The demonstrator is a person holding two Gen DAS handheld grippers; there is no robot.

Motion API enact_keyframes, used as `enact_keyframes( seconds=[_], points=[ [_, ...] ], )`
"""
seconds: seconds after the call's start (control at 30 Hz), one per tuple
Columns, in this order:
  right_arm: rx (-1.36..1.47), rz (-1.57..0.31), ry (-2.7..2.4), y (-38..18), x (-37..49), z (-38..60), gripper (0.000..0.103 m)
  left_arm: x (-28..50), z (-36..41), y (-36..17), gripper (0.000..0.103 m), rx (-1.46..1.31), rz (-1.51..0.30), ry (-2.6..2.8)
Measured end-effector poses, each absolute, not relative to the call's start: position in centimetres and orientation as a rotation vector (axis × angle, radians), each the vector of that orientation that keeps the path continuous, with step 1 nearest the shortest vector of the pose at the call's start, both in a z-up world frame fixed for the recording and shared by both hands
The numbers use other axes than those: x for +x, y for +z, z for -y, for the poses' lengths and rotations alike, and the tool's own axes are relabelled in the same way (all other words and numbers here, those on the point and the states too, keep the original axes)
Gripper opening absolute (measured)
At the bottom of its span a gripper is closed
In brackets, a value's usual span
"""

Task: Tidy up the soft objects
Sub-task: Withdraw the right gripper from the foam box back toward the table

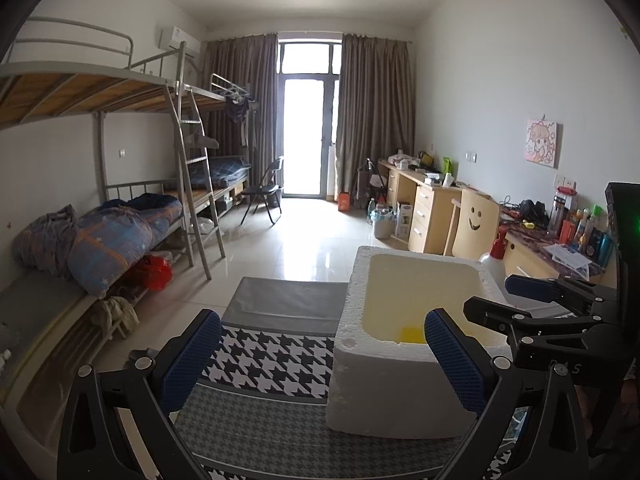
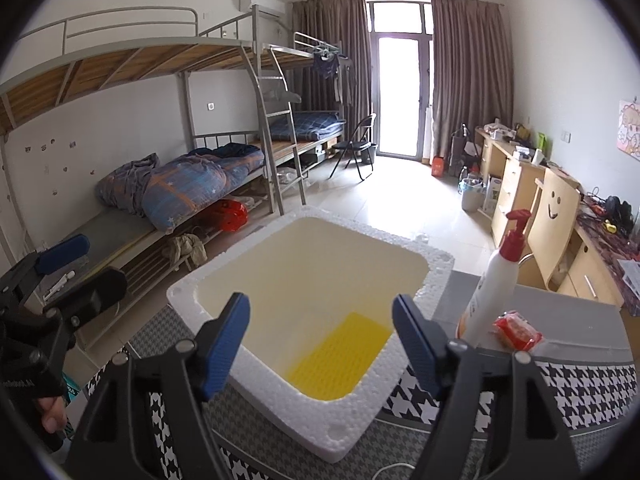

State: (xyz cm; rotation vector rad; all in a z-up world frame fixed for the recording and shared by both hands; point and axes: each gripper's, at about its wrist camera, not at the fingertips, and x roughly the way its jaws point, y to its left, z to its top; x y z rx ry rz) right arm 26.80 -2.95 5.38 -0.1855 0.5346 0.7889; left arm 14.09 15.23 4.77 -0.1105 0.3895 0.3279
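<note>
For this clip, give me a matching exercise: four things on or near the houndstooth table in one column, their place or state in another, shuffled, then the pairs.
Things:
1. yellow flat sponge
2. white pump bottle with red cap
3. small red wrapped packet
4. white foam box

Places or states:
A. upright, right of the box
B. lying on the box floor
C. open-topped, on the houndstooth cloth
D. lying at the bottle's base

Pairs: 1-B, 2-A, 3-D, 4-C

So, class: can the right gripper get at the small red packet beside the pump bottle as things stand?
Probably yes. The right gripper is open, and the red packet lies uncovered just to its right, though the pump bottle stands close beside it.
</note>
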Motion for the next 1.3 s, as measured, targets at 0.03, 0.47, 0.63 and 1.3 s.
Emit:
enact_keyframes(
  seconds=[0.03,0.47,0.63,1.3],
  points=[
    [-0.184,-0.534,0.79,5.5,26.7,2.9,0.078,14.1,-15.2,4.8,0.102,-0.11,-0.389,0.326],
    [-0.16,-0.477,0.756,6.7,25.2,5.8,0.077,13.1,-13.1,5.6,0.102,-0.084,-0.363,0.294],
    [-0.149,-0.462,0.745,7.0,24.5,7.0,0.078,12.6,-12.3,5.9,0.102,-0.088,-0.359,0.274],
    [-0.088,-0.417,0.693,7.0,23.0,11.2,0.096,12.0,-9.6,5.8,0.102,-0.099,-0.345,0.225]
  ],
)
